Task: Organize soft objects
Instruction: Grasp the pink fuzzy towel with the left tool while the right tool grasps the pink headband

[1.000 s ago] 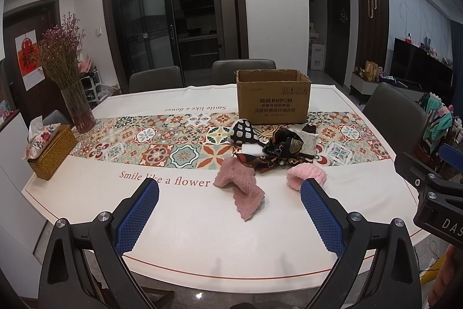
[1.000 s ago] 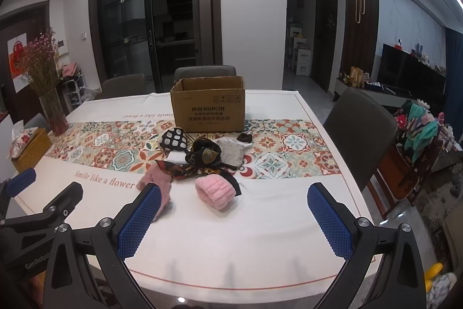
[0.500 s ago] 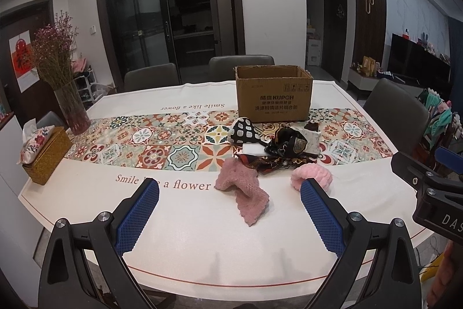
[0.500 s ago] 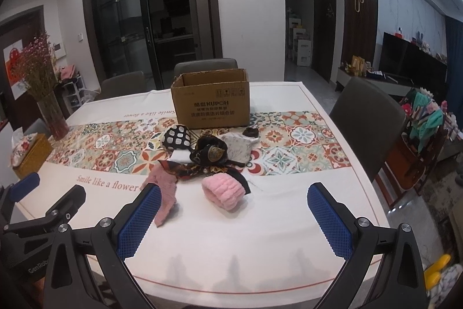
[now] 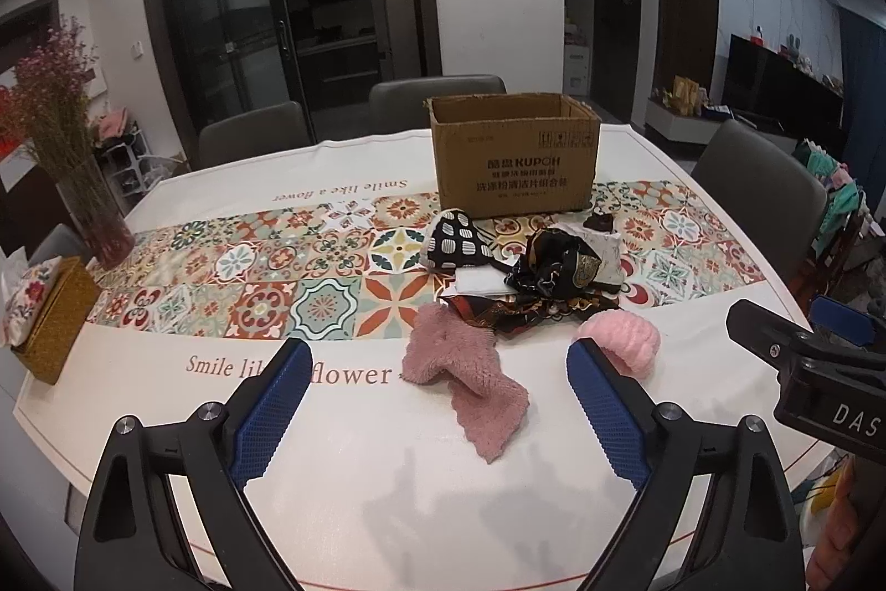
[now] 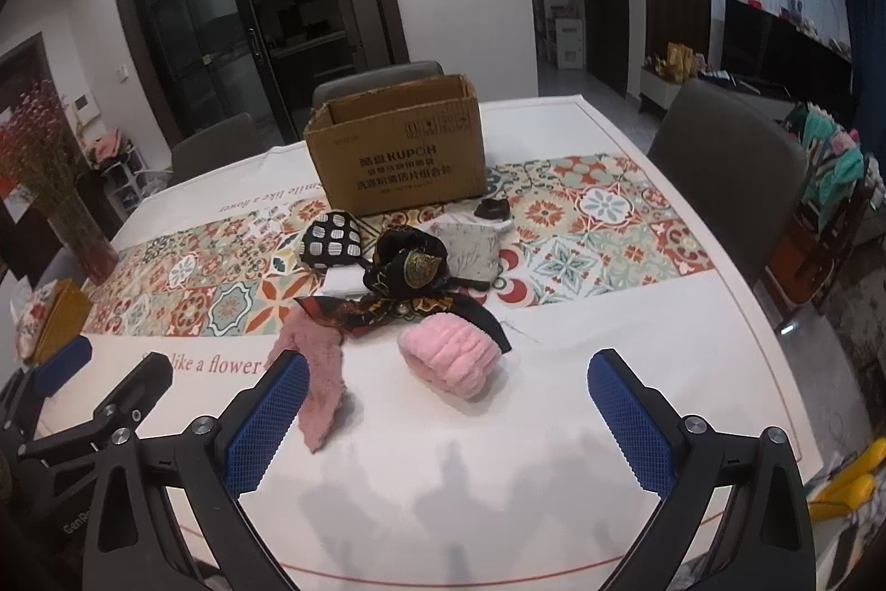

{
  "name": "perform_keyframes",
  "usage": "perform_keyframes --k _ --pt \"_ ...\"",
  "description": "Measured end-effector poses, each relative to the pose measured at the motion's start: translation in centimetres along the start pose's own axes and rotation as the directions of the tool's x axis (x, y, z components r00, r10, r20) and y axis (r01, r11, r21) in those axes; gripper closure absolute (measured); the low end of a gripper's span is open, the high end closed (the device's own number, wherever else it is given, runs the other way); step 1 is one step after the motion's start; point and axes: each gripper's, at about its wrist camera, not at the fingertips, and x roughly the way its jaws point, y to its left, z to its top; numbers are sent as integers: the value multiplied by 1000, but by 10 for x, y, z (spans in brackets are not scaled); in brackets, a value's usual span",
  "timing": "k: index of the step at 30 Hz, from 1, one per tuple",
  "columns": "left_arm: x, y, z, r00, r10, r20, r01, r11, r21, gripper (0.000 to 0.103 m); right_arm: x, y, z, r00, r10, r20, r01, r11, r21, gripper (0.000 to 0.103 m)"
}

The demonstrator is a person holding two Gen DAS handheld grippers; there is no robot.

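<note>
Blue-padded grippers over soft items, none held.
Left gripper: jaws wide, narrowing, empty, above mauve cloth on the surface. Right gripper: jaws spread, empty, above pink band. Beyond: dark scarf, spotted pouch, grey pouch, heaped, touching. Behind the heap: open carton. Far left: vase, tissue box.

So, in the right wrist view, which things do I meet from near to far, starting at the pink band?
Pink band → dark scarf → cardboard box → chair.
</note>
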Motion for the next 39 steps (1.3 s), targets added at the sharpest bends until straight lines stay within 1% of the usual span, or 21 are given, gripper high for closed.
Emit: perform_keyframes --k 7,15,18,26,30,32,37,39 --pt "45 3 9 998 -36 -50 37 999 29 16 38 1 6 998 -18 -59 22 997 71 1" --pt "97 4 10 989 -75 -130 81 996 40 21 88 -3 7 990 -30 -139 51 987 154 3" --pt "118 4 7 980 -91 -175 99 994 40 23 105 -7 5 985 -32 -168 64 980 187 4" --pt "158 2 -4 959 -118 -256 132 990 38 27 142 -14 -3 973 -16 -229 76 964 256 8" --pt "176 1 -11 948 -131 -291 145 989 29 28 155 -14 -5 968 -22 -249 91 960 266 8" --pt "184 1 -14 941 -141 -309 155 988 22 31 161 -14 -6 966 -19 -258 91 958 274 11" --pt "203 -1 -24 925 -147 -351 168 985 29 36 174 -12 -11 957 -14 -288 98 955 279 12" --pt "208 -1 -27 919 -152 -363 175 984 32 38 179 -12 -13 954 -11 -301 99 955 280 16"
